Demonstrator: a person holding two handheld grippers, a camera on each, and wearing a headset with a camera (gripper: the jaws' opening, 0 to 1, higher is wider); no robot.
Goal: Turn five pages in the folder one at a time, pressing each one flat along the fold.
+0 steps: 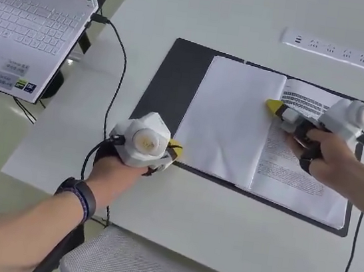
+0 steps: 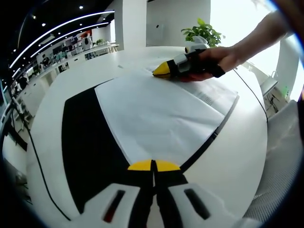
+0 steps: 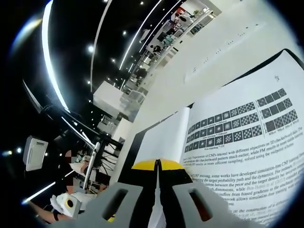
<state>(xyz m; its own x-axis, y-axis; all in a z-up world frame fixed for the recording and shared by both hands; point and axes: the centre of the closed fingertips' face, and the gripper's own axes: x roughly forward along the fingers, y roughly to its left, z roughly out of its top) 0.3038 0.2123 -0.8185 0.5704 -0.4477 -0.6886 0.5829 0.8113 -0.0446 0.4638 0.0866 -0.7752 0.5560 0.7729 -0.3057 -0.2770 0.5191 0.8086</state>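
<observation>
White workbench (image 1: 222,242), laptop (image 1: 29,22) at far left | matte black folder (image 1: 169,81) open mid-bench, thin blank page (image 1: 227,122) beside printed sheet (image 1: 297,178) | right gripper (image 1: 274,106) jaws pressed together, on the fold | left gripper (image 1: 175,150) jaws together at folder's near edge | best: slide lightly down the fold, avoid creasing paper.

The left gripper (image 2: 153,165), jaws together, has its yellow tips at the near edge of a blank white page (image 2: 156,109) in the open black folder (image 2: 83,142). Across the page, the right gripper (image 2: 160,71) touches the paper by the fold.
</observation>
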